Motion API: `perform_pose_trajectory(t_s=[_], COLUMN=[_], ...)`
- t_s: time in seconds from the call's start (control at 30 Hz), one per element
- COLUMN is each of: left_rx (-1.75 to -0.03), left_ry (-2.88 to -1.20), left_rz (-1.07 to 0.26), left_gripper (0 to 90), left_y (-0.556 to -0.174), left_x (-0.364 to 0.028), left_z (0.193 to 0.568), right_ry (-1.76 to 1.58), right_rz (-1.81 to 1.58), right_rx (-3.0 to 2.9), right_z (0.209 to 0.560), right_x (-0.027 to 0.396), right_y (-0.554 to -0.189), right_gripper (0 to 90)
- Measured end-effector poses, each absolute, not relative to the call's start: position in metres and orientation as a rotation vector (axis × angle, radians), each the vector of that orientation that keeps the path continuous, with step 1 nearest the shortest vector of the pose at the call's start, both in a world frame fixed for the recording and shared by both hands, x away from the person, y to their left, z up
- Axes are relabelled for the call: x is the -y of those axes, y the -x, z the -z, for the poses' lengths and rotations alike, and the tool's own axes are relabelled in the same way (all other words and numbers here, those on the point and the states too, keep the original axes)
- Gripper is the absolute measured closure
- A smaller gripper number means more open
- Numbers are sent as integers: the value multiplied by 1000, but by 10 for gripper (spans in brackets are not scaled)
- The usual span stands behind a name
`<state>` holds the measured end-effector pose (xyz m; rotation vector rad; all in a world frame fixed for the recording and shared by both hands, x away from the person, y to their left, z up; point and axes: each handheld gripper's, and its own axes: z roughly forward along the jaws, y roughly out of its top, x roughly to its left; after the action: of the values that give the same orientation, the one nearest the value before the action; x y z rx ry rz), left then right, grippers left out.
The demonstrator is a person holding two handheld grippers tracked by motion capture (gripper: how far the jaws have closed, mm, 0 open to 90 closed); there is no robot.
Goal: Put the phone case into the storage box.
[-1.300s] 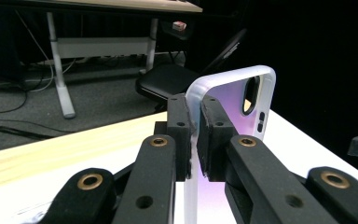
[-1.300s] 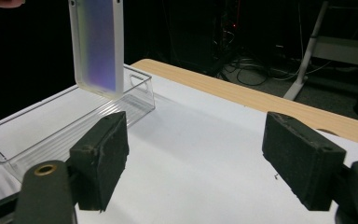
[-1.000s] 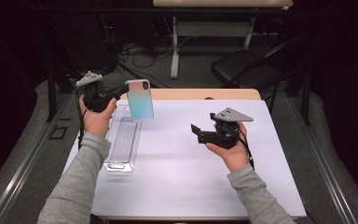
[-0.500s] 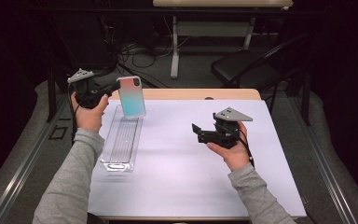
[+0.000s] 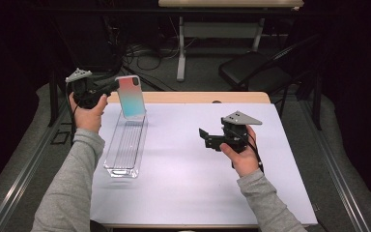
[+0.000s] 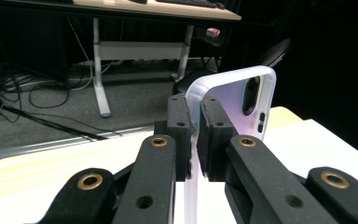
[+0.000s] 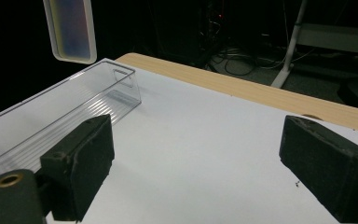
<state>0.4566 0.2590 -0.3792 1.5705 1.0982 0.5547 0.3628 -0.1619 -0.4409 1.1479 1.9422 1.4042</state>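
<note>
High view: my left gripper [image 5: 110, 87] pinching pink-teal gradient phone case [image 5: 131, 96] above clear plastic bin [image 5: 124, 145], not yet placed; right gripper [image 5: 207, 138] spread, empty.

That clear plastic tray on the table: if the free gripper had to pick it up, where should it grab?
Probably one long side wall of the clear tray, near the middle, coming straight down from above. The tray is open-topped, long and narrow, and its thin upright wall would fit between the open jaws of the right gripper, one pad inside and one outside. A mid-length grip should keep it from tipping.
</note>
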Motion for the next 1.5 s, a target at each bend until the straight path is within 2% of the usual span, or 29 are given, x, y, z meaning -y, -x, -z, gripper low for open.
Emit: perform_pose_trajectory(t_s=[1.5], left_rx=[-1068], left_ry=[-1564], left_rz=[-597], left_gripper=[841], left_y=[-483], left_x=[-274], left_z=[398], right_ry=[-1129], right_rz=[-1377], right_rx=[-1980], right_z=[447], right_x=[160], right_y=[-366], right_gripper=[65])
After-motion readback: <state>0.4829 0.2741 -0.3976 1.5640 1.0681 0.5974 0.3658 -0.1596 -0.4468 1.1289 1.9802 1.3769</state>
